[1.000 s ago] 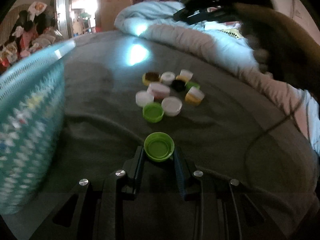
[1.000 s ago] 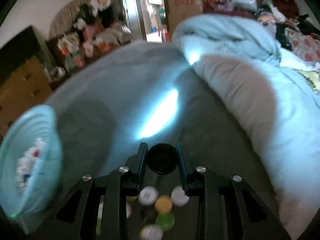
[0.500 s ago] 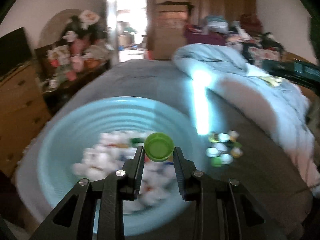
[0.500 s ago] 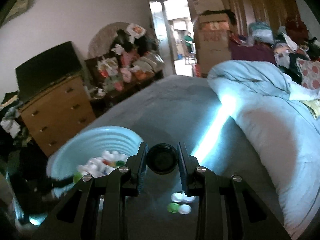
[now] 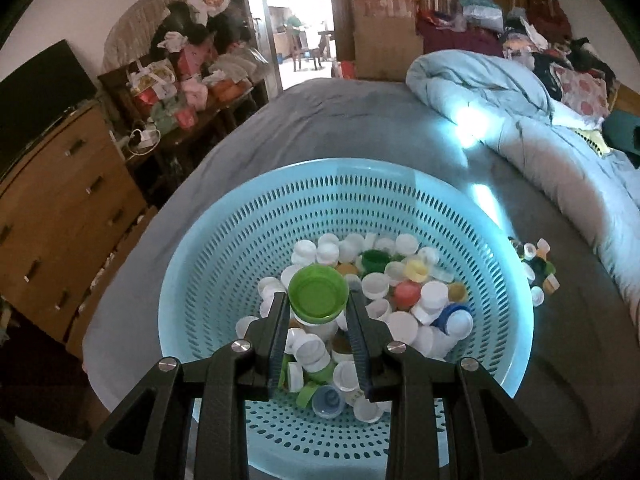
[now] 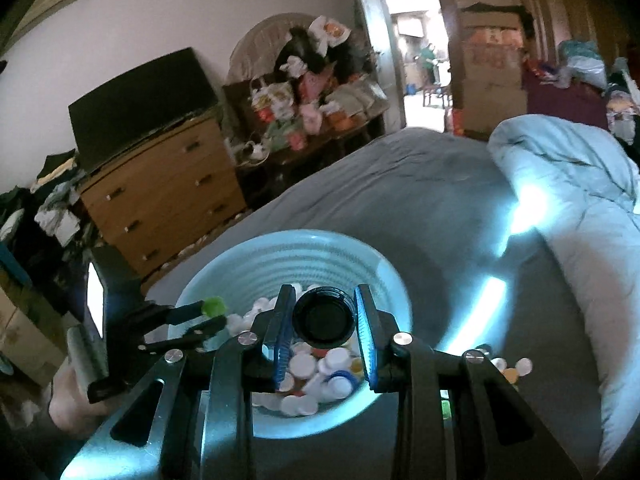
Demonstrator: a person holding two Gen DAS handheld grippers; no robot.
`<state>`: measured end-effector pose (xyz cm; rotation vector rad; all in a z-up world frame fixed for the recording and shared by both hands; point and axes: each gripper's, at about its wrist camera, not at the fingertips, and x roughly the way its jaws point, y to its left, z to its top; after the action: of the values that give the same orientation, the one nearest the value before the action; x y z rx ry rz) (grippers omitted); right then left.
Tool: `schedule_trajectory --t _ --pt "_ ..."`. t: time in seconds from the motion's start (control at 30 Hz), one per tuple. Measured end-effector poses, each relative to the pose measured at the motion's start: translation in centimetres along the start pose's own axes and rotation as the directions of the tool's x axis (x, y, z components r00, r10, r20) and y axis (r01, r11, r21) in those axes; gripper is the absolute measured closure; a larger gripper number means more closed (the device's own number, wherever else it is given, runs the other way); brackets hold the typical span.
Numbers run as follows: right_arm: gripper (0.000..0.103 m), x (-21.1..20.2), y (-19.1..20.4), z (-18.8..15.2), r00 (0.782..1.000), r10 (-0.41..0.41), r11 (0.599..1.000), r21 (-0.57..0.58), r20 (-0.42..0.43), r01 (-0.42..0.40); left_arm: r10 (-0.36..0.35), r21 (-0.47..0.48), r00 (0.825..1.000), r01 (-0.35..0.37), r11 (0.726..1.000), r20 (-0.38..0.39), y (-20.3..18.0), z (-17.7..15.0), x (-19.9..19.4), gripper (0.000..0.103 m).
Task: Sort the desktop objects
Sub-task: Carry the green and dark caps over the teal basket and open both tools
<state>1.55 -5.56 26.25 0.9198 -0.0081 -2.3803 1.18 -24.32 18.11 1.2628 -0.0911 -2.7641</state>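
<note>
**2 caps held over the basket**

A bed (image 5: 360, 128) covered in a grey sheet fills the scene, with a pale blue duvet (image 5: 500, 92) bunched along its right side. A wooden chest of drawers (image 5: 60, 216) stands off the bed's left edge, seen in both wrist views.

On the bed sits a round, light blue perforated basket (image 5: 248, 216). Its bottom holds a heap of bottle caps (image 5: 404, 280), mostly white, with a few red, yellow, green and blue ones among them. In the right wrist view the same basket (image 6: 248, 264) appears blurred.

A smaller cluster of loose caps (image 5: 538, 268) lies on the sheet just beside the basket's right rim, in front of the duvet.

The left gripper (image 5: 318, 312) hangs over the inside of the basket, pointing down into it. Its 2 fingers are drawn in tight on a green cap (image 5: 318, 294), pinched by its sides with the hollow side facing the camera. In the right wrist view this gripper (image 6: 210, 316) reaches in from the left over the basket's near rim, the green cap (image 6: 214, 306) at its tip, and part of the person's hand (image 6: 66, 402) shows behind it.

The right gripper (image 6: 324, 320) is also above the basket. Its 2 fingers are clamped on a black cap (image 6: 324, 318), held by its sides with the open side toward the camera.
</note>
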Motion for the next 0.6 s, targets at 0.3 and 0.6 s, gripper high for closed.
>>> schedule_trajectory --t 0.3,0.6 --pt "0.077 2.9 2.0 -0.3 0.998 0.022 0.999 -0.026 -0.054 -0.023 0.002 0.001 1.000 -0.002 1.000 0.006 -0.4 0.1 0.0 0.072" --pt "0.077 2.8 2.4 -0.8 0.997 0.021 0.999 -0.036 -0.068 -0.024 0.001 0.003 1.000 -0.001 1.000 0.002 -0.5 0.3 0.1 0.072"
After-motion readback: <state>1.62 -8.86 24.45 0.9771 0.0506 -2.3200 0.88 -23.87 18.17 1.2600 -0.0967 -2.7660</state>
